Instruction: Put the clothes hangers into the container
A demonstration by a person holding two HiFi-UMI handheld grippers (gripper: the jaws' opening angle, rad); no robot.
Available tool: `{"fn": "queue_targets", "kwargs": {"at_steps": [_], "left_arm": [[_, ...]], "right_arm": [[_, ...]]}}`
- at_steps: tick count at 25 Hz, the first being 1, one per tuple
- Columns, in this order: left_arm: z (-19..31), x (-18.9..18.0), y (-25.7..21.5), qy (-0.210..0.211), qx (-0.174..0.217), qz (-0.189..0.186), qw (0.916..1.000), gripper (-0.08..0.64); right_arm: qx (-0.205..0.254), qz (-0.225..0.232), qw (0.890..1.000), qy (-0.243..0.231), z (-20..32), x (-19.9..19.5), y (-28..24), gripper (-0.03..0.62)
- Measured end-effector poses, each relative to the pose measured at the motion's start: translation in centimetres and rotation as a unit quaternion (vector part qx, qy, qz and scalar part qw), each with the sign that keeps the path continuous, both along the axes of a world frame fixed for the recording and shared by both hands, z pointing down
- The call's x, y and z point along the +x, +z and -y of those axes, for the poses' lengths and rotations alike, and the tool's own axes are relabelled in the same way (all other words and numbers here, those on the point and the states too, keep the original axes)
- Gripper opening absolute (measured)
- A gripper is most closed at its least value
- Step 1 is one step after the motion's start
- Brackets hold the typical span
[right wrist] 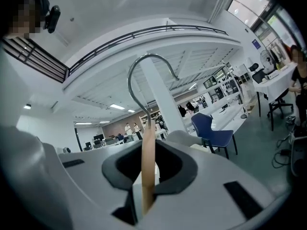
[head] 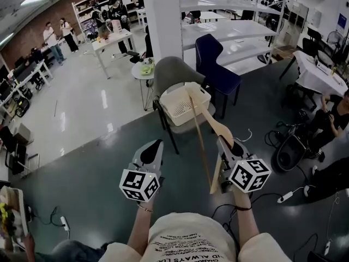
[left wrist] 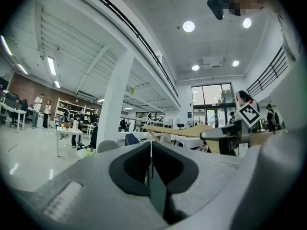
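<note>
As a person works toward filling a white basket [head: 175, 112] set on the seat of a grey chair [head: 173, 70], the right gripper [head: 224, 142] is clamped on a wooden clothes hanger [head: 209, 117], its jaws nearly together on the thin wood. The right gripper view shows the board edge-on between the pads, with the steel hook [right wrist: 137, 70] curling up just above them, so the hold is at the neck. In the head view one arm of the hanger reaches toward the basket's near rim, while the other end points back at the person; whether it has cleared the rim cannot be told. The left gripper [head: 156, 144], held level beside it, has its jaws closed with nothing between them. The hanger looks light and stiff, but smooth and long, likely to pivot in a narrow pinch. The neck, near its balance point, seems the soundest place to hold.
</note>
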State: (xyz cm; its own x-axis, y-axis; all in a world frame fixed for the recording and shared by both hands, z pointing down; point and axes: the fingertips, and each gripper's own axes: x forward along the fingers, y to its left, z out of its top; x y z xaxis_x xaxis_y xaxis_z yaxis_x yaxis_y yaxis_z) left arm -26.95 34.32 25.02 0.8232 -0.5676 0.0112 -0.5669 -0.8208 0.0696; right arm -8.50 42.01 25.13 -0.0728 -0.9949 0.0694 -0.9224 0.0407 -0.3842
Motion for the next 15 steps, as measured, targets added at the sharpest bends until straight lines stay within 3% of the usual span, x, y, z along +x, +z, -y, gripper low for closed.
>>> {"fn": "queue_targets", "kwargs": {"at_steps": [15], "left_arm": [[2.2,3.2,1.1,-0.011,-0.011,0.006,0.9999,0.026]], "right_arm": [[-0.009,0.016,1.0,-0.004,2.6,4.1,1.2,0.055]]}}
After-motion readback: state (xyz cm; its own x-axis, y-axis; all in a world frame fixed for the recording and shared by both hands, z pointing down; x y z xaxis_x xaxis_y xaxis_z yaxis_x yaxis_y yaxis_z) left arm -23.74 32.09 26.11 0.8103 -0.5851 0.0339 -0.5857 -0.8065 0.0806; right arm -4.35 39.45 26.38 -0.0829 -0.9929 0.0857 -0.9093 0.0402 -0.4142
